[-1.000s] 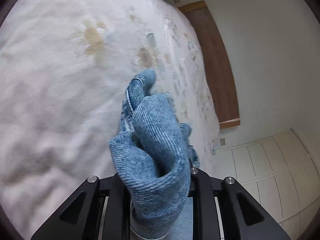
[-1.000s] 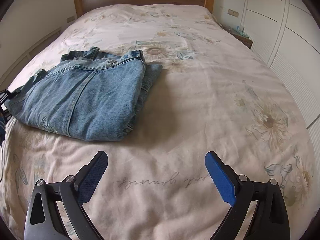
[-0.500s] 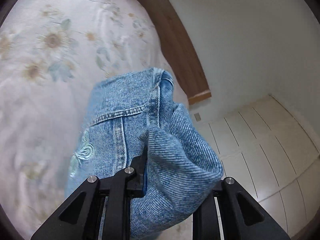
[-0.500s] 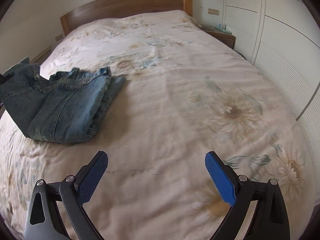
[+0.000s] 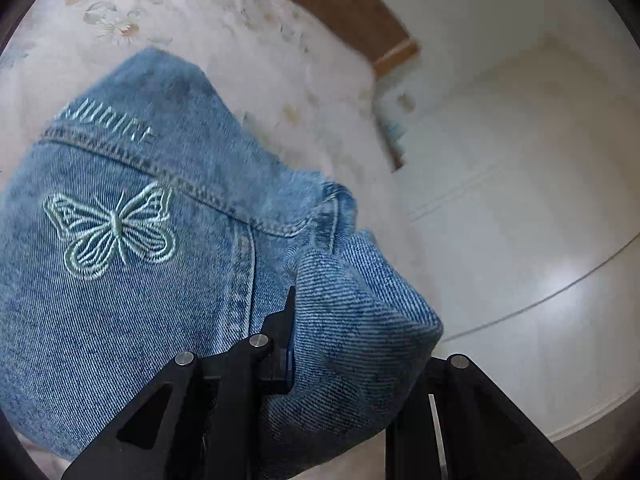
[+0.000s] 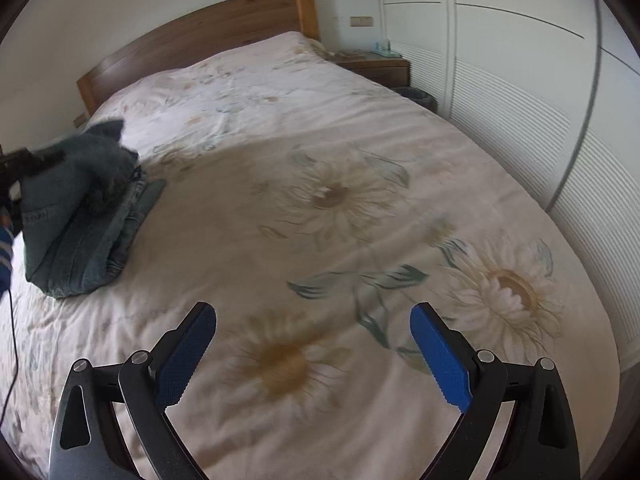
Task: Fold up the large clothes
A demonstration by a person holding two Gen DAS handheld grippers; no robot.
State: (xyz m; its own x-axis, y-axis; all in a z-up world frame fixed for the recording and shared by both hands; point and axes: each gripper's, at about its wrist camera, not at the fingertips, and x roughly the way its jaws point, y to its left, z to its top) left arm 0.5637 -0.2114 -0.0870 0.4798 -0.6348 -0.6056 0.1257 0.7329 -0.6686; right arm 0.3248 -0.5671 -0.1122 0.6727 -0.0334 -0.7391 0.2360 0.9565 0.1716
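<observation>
Blue denim jeans (image 5: 132,264) with a pale embroidered butterfly fill the lower left of the left wrist view. My left gripper (image 5: 340,344) is shut on a thick fold of that denim, which bulges over and hides the right finger. In the right wrist view the same jeans (image 6: 84,224) lie folded at the bed's left edge, with one end lifted and blurred by the left gripper (image 6: 36,158). My right gripper (image 6: 314,354) hovers open above the flowered bedspread (image 6: 344,200), well to the right of the jeans, with nothing between its blue pads (image 6: 438,356).
A wooden headboard (image 6: 200,40) stands at the far end of the bed. White wardrobe doors (image 6: 520,80) run along the right side, with a bedside table (image 6: 374,65) and a dark bin (image 6: 418,96) beside them. A black cable (image 6: 10,340) hangs at the bed's left edge.
My left gripper has carried the denim fold across, so the butterfly side of the jeans now shows. The right gripper has swung right, staying open; the jeans now sit at its view's left edge.
</observation>
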